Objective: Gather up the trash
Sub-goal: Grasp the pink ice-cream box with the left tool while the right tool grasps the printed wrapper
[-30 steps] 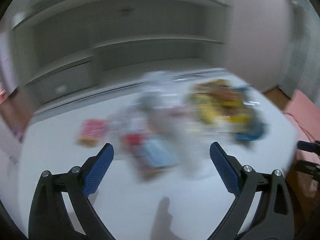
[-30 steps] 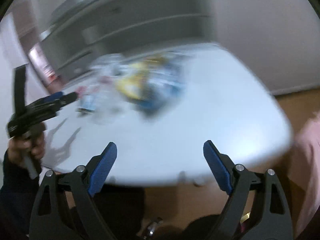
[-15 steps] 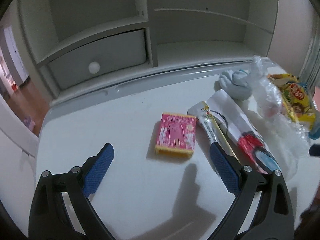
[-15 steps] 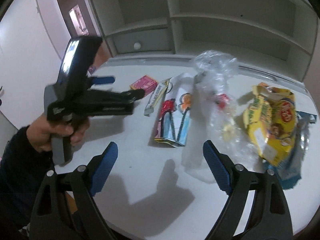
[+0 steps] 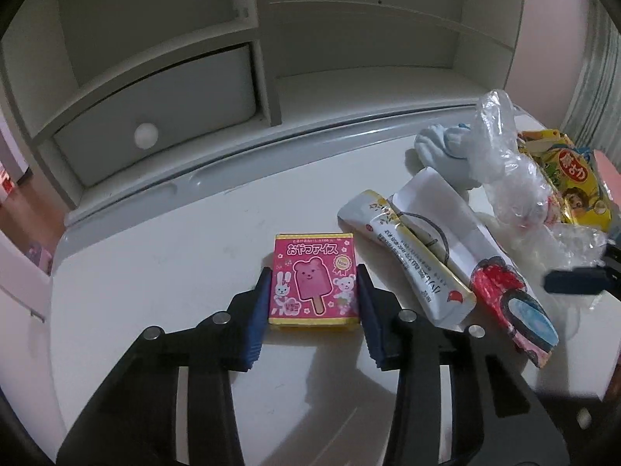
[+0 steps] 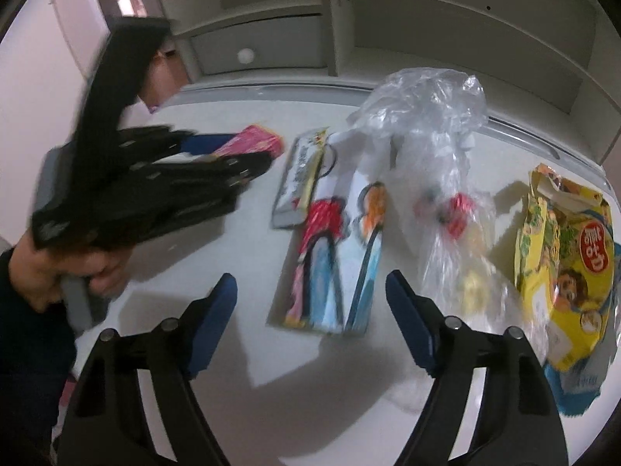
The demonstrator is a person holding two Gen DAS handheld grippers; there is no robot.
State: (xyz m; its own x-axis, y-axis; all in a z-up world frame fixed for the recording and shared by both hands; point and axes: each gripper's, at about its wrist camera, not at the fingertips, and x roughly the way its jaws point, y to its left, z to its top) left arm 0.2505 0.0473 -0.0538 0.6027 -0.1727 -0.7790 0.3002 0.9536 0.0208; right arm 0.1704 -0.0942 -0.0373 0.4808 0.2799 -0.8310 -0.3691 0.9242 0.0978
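Pink cardboard fills the middle of the left wrist view: a small pink box (image 5: 313,280) printed with an ice-lolly bear lies flat on the white table (image 5: 163,256), and the left gripper (image 5: 313,291) has just been closing, its blue pads now set against the box's two long sides. Just right of the box lies a long white and yellow wrapper (image 5: 407,260), and beside that a flat cartoon packet (image 5: 500,283). Further right stand a crumpled clear plastic bag (image 5: 512,171), a pale blue cloth bundle (image 5: 442,151) behind it, and a yellow snack bag (image 5: 570,178) at the edge. A white shelf unit (image 5: 271,50) with a knobbed drawer (image 5: 155,124) rises behind the table.

In the right wrist view, the right gripper (image 6: 310,310) hovers over the table with its jaws fairly wide, having just been narrowing, with nothing pressed between them; the near end of the cartoon packet (image 6: 333,256) sits in the gap beyond the pads. The clear bag (image 6: 434,147) stands to the right and the yellow snack bag (image 6: 566,256) lies further right. At left a hand (image 6: 58,272) grips the left gripper's handle, its tips at the pink box (image 6: 252,141).
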